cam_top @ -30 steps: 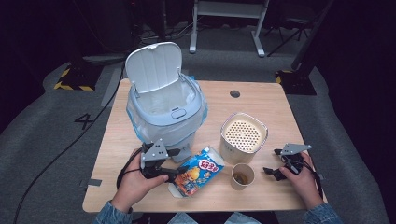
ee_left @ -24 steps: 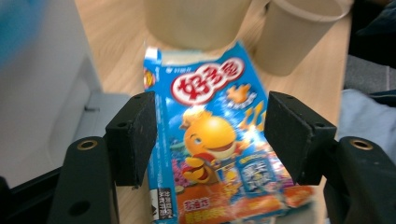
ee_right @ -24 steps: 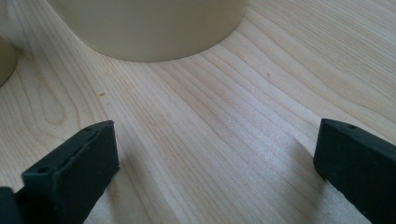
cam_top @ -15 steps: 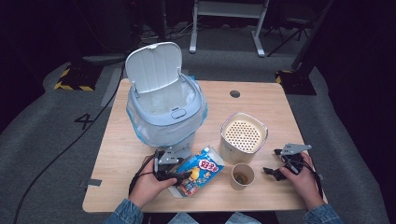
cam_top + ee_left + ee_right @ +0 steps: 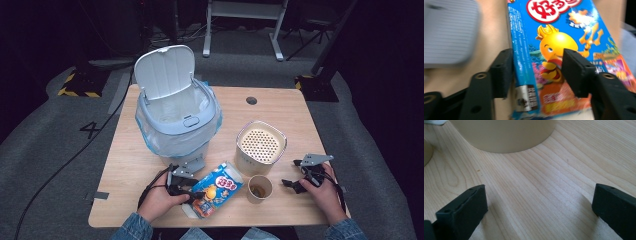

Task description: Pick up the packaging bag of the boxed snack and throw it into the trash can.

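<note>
On table, left gripper (image 5: 192, 190) dropped to snack bag (image 5: 216, 188), jaws closing around it; right gripper (image 5: 295, 182) spread, unmoved.

The left gripper (image 5: 192, 189) sat low at the table's near edge, its jaws just closing in but not clearly pressing. The right gripper (image 5: 295, 181) rested level, jaws spread wide, hand (image 5: 322, 187) wrapped behind it.

The snack bag (image 5: 216, 189) lies on the table (image 5: 280, 107) in front of the bin (image 5: 176, 125), with the cup (image 5: 260, 188) to its right, before the holey-topped pot (image 5: 260, 146).
</note>
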